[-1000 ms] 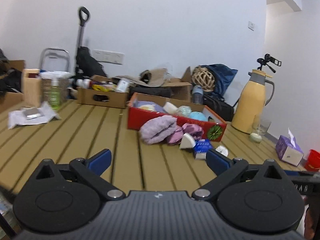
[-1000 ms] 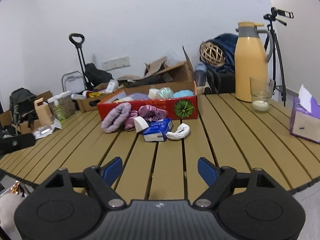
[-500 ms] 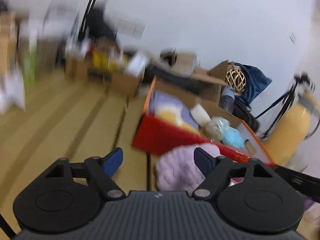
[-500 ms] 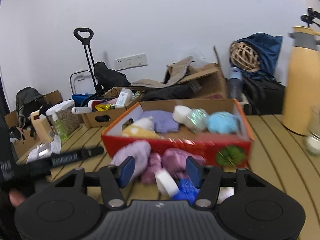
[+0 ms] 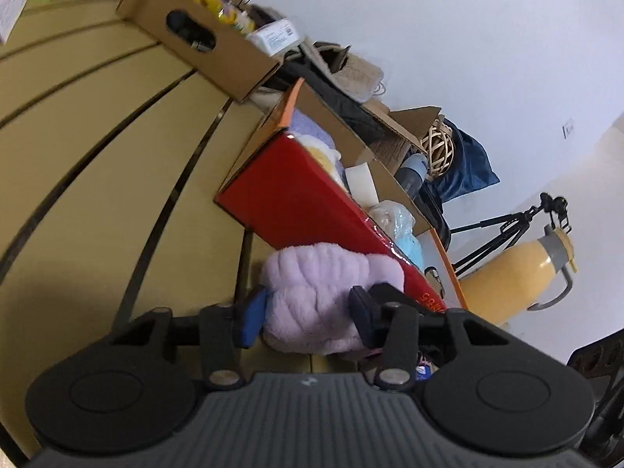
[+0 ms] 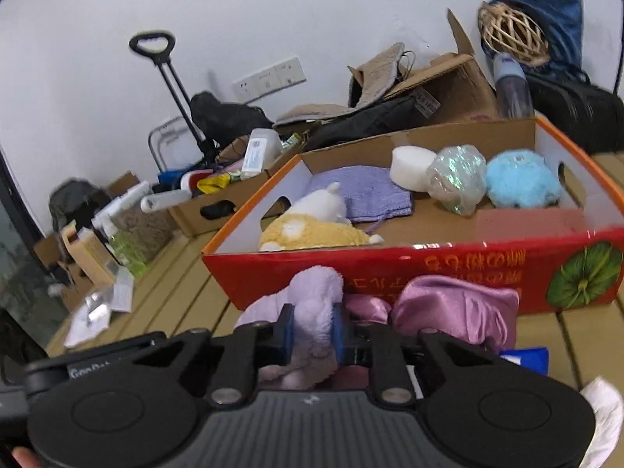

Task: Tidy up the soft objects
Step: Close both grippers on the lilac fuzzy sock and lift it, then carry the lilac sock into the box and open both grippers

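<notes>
On the slatted desk [image 6: 183, 292], at its far left, small packets and a green bottle [image 6: 126, 251] stand near a brown box [image 6: 218, 204] full of odds and ends. Right of that sits the red box [image 6: 390, 273], holding a yellow plush [image 6: 312, 232], a purple cloth [image 6: 362, 191], a white roll [image 6: 411, 167], a shiny wrapped ball [image 6: 456, 177] and a blue plush [image 6: 520, 179].

The lilac fleece [image 5: 312, 296] lies on the desk, touching the red box's front wall. The left hand-held gripper [image 5: 304, 314], rolled to one side, has its jaws closing around the fleece's wide end, both blue pads against the pile. The right hand-held gripper [image 6: 310, 333] is closing too, its pads pinching a narrow fold of the same fleece so that it bulges between them.

Just right of the fleece, a pink satin piece [image 6: 456, 312] rests against the box front, with a blue packet [image 6: 526, 358] and a white cloth [image 6: 602, 413] near it. A yellow jug [image 5: 518, 277] stands further right, beside a tripod [image 5: 503, 230].
</notes>
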A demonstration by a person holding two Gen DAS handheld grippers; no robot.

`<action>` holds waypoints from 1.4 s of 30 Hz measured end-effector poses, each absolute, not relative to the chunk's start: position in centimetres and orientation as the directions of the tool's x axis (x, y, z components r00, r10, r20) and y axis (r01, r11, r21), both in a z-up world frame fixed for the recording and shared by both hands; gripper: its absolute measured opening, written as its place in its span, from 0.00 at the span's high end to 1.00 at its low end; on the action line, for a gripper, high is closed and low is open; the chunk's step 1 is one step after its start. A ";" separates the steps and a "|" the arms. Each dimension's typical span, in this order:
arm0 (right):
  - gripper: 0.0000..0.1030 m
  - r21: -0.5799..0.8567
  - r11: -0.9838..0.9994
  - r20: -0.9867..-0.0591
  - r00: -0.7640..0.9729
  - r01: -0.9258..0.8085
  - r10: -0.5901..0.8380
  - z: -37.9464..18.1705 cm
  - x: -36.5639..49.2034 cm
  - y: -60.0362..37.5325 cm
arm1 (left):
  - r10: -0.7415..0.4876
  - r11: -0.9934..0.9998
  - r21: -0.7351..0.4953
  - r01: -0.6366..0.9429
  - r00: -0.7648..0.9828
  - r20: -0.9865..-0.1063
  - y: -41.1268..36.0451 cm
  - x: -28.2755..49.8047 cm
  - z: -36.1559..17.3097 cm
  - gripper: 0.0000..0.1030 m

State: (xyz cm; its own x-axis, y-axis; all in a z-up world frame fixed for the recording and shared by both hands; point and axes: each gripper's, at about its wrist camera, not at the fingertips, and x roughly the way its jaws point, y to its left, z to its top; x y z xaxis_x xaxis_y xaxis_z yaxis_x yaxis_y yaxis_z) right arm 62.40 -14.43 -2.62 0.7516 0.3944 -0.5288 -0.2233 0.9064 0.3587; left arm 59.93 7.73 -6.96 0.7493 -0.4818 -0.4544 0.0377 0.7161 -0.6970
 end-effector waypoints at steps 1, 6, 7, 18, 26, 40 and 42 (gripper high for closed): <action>0.85 0.399 0.893 -0.524 0.747 -0.208 0.408 -2.8 62.3 -15.1 | -0.482 0.721 -0.691 0.050 0.753 -0.448 7.6 59.7 -6.8 0.64; 0.85 0.534 0.830 -0.497 0.736 -0.158 0.460 -1.4 59.1 -18.2 | -0.533 0.702 -0.699 0.140 0.753 -0.384 7.2 55.6 -5.0 0.75; 0.85 0.537 0.827 -0.491 0.736 -0.167 0.466 -1.0 57.8 -18.5 | -0.535 0.701 -0.695 0.160 0.763 -0.364 6.9 53.9 -4.3 0.75; 0.84 0.381 0.888 -0.447 0.790 -0.257 0.420 0.8 41.3 -19.4 | -0.510 0.734 -0.640 0.227 0.807 -0.299 3.9 38.9 -0.9 0.77; 0.84 0.381 0.890 -0.392 0.828 -0.250 0.401 3.0 40.5 -21.9 | -0.532 0.754 -0.585 0.299 0.800 -0.276 0.9 41.8 1.2 0.77; 0.84 0.455 0.875 -0.520 0.749 -0.163 0.410 4.1 67.2 -24.1 | -0.498 0.842 -0.474 0.258 0.711 -0.497 -1.9 68.7 2.6 0.77; 0.84 0.434 0.889 -0.582 0.708 -0.145 0.400 2.4 70.2 -23.6 | -0.453 0.880 -0.407 0.245 0.692 -0.562 -2.6 70.3 0.9 0.76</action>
